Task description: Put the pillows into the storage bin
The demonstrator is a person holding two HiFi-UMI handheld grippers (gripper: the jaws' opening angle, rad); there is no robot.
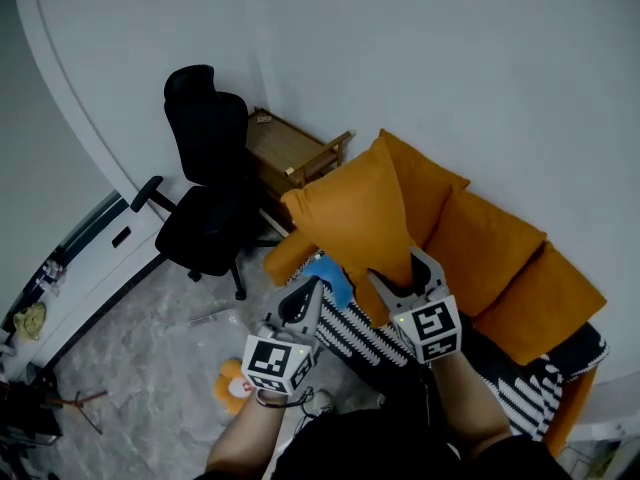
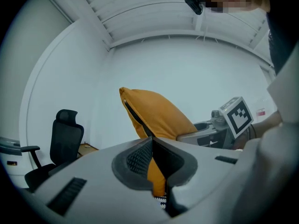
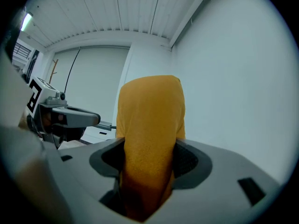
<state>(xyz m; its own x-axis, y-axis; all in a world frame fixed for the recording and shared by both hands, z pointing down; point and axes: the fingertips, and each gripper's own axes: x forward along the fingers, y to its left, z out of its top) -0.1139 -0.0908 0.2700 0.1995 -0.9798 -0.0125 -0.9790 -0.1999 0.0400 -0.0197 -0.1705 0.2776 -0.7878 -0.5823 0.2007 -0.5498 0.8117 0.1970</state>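
left tongs: pressed together on the thin zip edge of the orange pillow | right tongs: pinching a fat fold of it | pillow: up in the air, upright, in front of the sofa cushions

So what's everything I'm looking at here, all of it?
pillow: one, orange, held up in the air
back cushions: three showing, orange, on the sofa
blanket: one, black and white striped, over the sofa seat
blue thing: one, on the sofa under the pillow; too hidden to name
office chair: one, black, left of the sofa
wooden table: one, brown, behind the chair
soft toy, perhaps: one, orange and white, on the floor
left gripper: one, grey, shut on the pillow's edge
right gripper: one, grey, shut on the pillow's lower end
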